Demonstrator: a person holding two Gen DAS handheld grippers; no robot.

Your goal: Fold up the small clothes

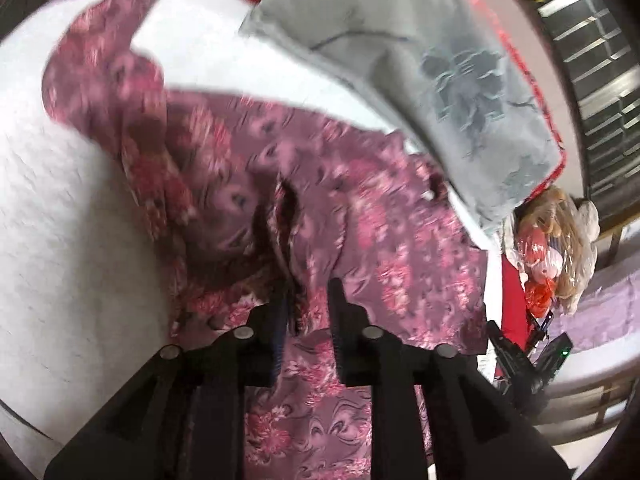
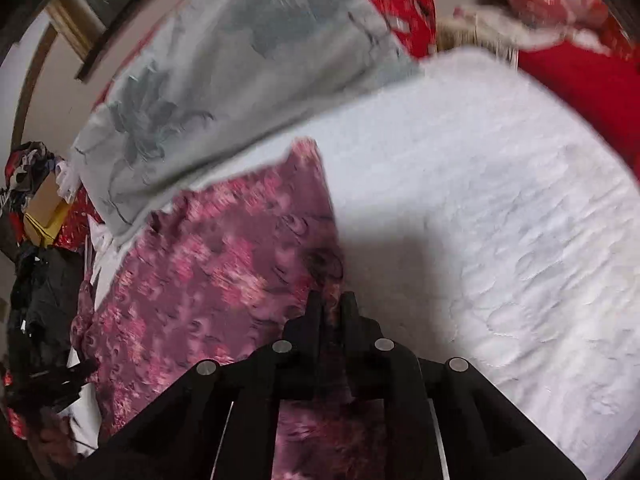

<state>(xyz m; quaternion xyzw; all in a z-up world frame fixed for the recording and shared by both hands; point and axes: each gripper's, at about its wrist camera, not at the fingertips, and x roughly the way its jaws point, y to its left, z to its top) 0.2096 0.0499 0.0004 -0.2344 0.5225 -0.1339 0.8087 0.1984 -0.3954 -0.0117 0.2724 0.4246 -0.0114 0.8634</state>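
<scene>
The mauve floral garment (image 1: 248, 184) lies crumpled on the bed (image 1: 60, 240), whose white quilted cover (image 2: 500, 220) is stitched in a faint wavy pattern. In the right wrist view the cover spreads wide and bare to the right of the cloth, up to a red fabric (image 2: 580, 80) at the far edge. On the other side the room is tight: a pale grey pillow (image 1: 440, 80) with a woven flower motif lies just beside the garment, its near edge touching or overlapping the cloth.

The garment is thin and satiny, printed with pink blossoms and dark swirls, with soft ridges bunched at its middle. Its straight far edge runs across the white cover in the right wrist view.

The left gripper (image 1: 306, 308) has its jaws a little apart, a raised fold of the garment standing against the left pad; both views are blurred, so whether that fold is really pinched is hard to say. The right gripper (image 2: 332, 308) is clamped on the garment's edge, a narrow strip of printed cloth squeezed between its black fingers (image 2: 314, 312).
</scene>
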